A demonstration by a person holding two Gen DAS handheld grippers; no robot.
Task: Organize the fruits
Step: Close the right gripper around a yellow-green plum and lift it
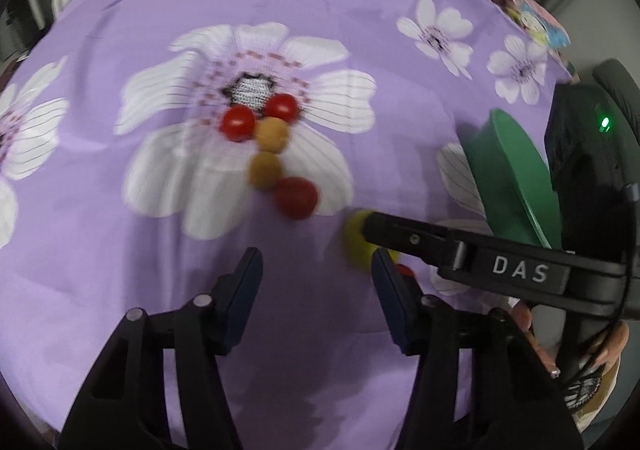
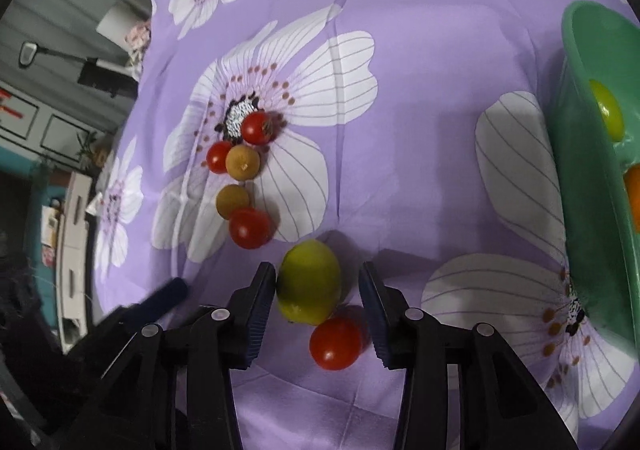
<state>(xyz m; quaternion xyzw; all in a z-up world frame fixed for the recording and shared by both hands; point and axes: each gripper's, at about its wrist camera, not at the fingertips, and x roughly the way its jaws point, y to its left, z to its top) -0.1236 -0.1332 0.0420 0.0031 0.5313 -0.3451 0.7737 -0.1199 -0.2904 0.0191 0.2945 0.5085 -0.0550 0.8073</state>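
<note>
Right wrist view: your right gripper [image 2: 318, 304] straddles the lime [image 2: 309, 282] w/ fingers spread, not pinching (left gripper [image 1: 316, 300] also spread, empty), so next close on it & carry to the green bowl [image 2: 588, 210].

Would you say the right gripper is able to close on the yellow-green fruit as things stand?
Probably yes: the yellow-green fruit sits between the right gripper's open fingers, nothing blocking, though a red tomato lies close beside it.

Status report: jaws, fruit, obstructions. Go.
Both open: left gripper empty, right gripper straddling lime. Tomato crowds lime. Bowl right.
</note>
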